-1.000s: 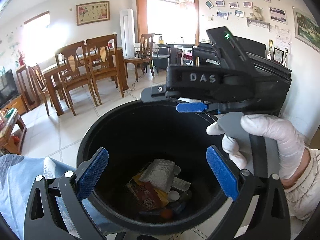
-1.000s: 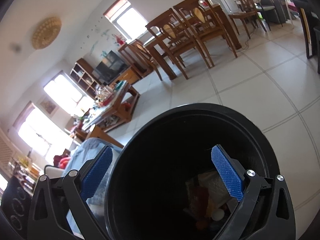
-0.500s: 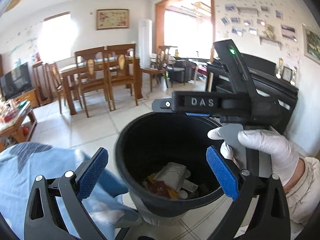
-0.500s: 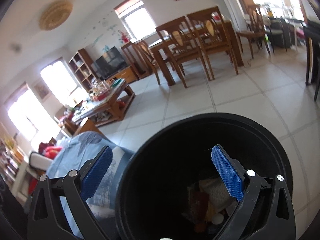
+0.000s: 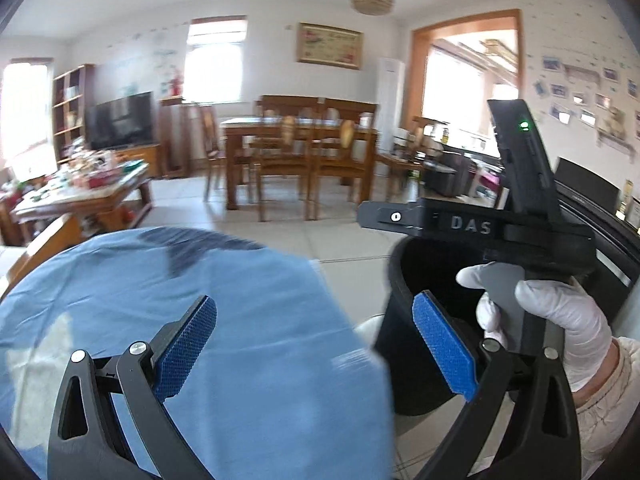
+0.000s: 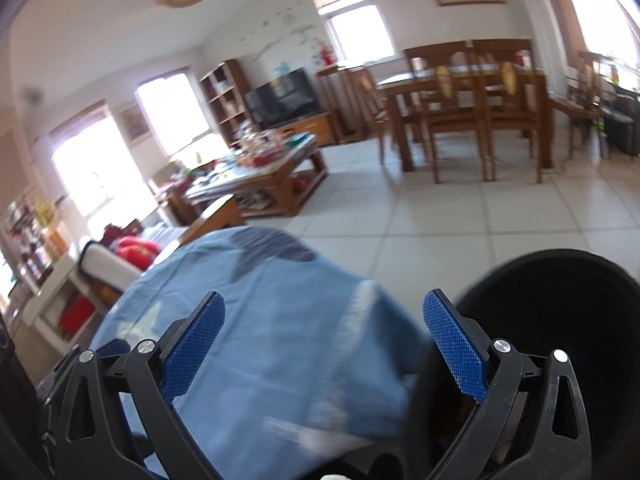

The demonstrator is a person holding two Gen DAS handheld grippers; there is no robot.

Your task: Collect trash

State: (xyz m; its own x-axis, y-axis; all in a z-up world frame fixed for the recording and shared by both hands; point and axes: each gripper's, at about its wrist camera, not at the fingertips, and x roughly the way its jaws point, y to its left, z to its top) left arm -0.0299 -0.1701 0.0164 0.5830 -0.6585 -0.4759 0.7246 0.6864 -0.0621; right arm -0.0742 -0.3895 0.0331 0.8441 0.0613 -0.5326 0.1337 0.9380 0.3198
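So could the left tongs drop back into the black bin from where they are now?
Probably yes. The left tongs hang open over the blue cloth, and the black bin sits just to their right, its mouth open. Only the right tongs, also open, hover near its rim.

Left gripper (image 5: 316, 354): black frame, blue pads with a fine cross-hatched texture. Right gripper (image 6: 324, 344): the same black and blue; grey handle (image 5: 505, 292), green indicator light (image 5: 523, 124), pale "DAS" lettering. Gloved hand (image 5: 560, 316): white glove, cream sleeve. Trash bin (image 6: 560, 304): plain black. Cloth (image 5: 200, 320): light blue with a dark grey-blue patch. Floor (image 6: 460, 216): off-white tiles, grey grout lines. Dining table (image 5: 298, 136) and chairs: reddish-brown wood.
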